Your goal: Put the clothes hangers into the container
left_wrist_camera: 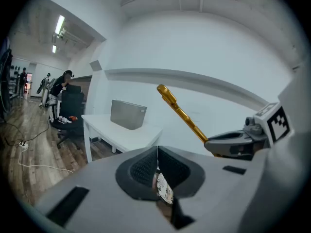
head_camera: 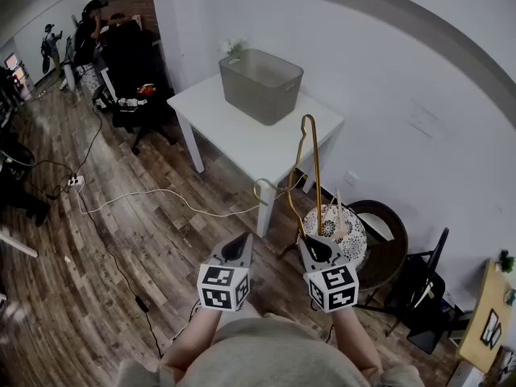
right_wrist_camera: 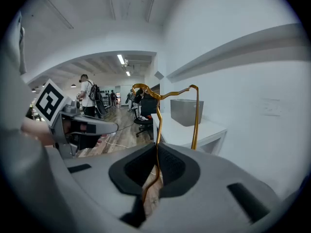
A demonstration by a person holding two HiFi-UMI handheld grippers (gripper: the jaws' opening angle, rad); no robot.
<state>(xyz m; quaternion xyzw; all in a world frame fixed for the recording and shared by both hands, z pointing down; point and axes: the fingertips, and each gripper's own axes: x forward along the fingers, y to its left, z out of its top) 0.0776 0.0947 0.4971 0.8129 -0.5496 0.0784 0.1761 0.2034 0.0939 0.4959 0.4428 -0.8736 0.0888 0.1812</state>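
The head view looks steeply down over the left tool (head_camera: pixel 239 247) and right tool (head_camera: pixel 313 247) toward the far white surface (head_camera: pixel 242 135), while each tool's own camera looks low along its jaws, all three sharing that surface and its grey container (head_camera: pixel 260 85).

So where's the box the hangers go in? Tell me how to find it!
Look for the white table standing against the white wall. At its far end sits a grey bin, with little white flowers just behind it. It is the only box on the table: big, grey, straight-sided and open on top.
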